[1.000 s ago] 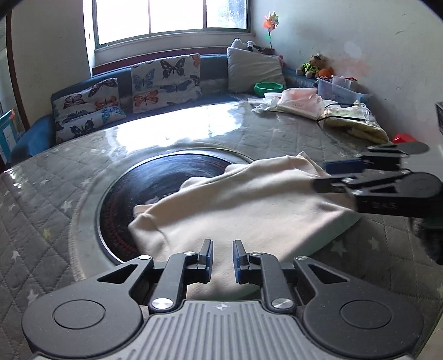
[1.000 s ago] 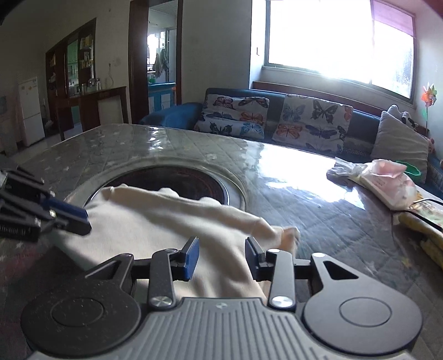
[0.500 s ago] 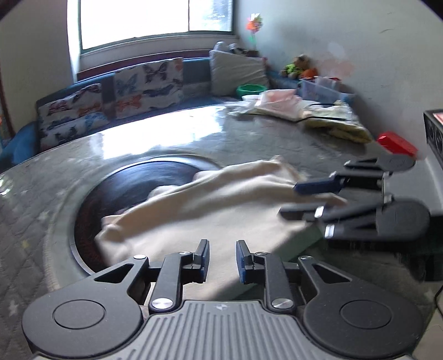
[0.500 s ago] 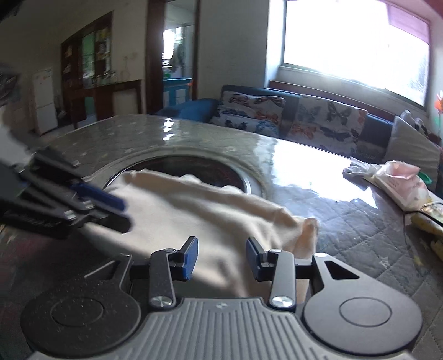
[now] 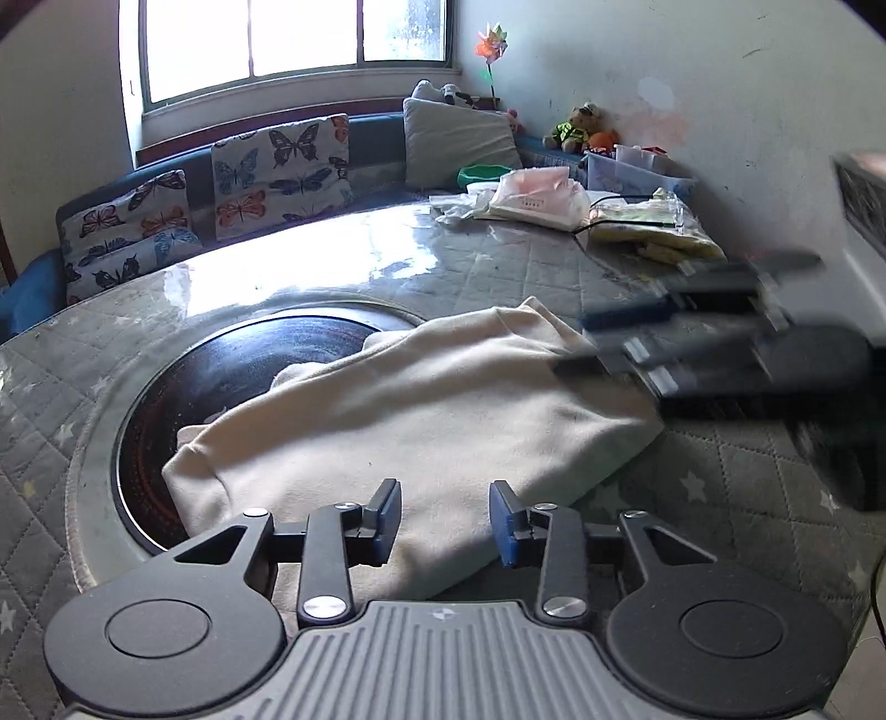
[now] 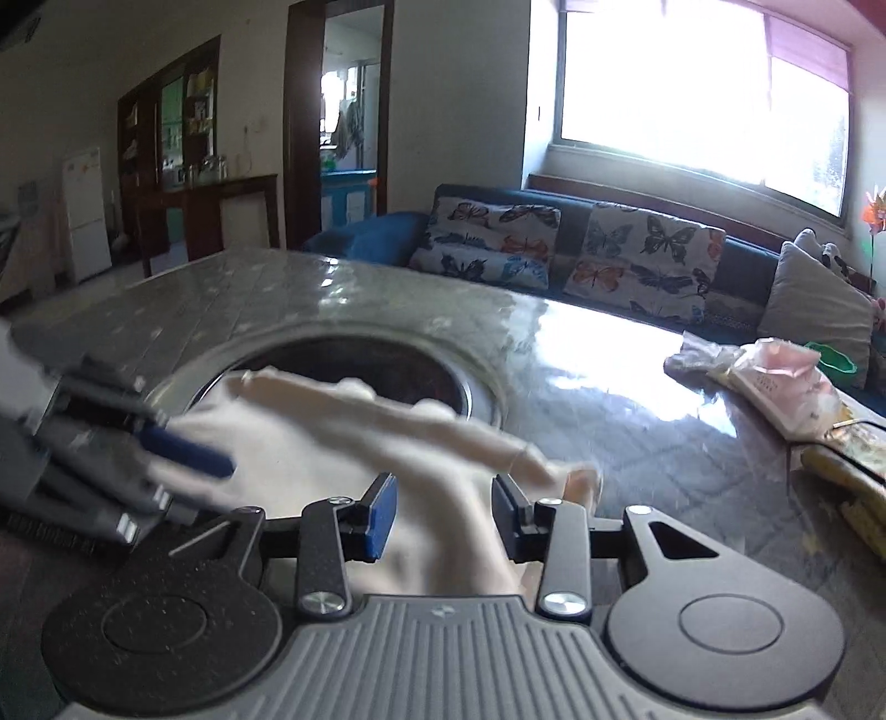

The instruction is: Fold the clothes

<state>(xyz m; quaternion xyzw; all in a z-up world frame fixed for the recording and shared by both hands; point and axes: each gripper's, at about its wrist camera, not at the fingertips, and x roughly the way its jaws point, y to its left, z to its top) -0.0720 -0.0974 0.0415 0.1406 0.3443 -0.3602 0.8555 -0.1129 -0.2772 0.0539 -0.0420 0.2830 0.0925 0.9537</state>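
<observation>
We see a cream garment point(image 5: 398, 421) lying folded on the quilted grey desk point(image 5: 498, 266), partly over the dark round inset point(image 5: 232, 376) at the desk's centre and reaching toward the desk's near edge. In the left wrist view, the left gripper point(image 5: 444, 518) hovers above the garment's near hem; its blue-padded fingers point(image 5: 387, 512) have just been opening and now stand released, with cloth seen below the gap but not pinched. The right gripper point(image 5: 609, 343), blurred, sits at the garment's right-hand end, close to the cloth. In the right wrist view, the right gripper point(image 6: 444, 512) has its fingers point(image 6: 381, 512) parted above the cream fabric, gripping nothing, and the left gripper point(image 6: 183, 471) appears blurred at the left, over the garment's other end. Toward the desk's far right corner lie a pink-and-white plastic bag point(image 5: 540, 194) and a yellowish packet point(image 5: 653, 230). Beyond the desk's far edge stands a blue sofa with butterfly cushions point(image 5: 282, 166) beneath a bright window point(image 5: 288, 44).
</observation>
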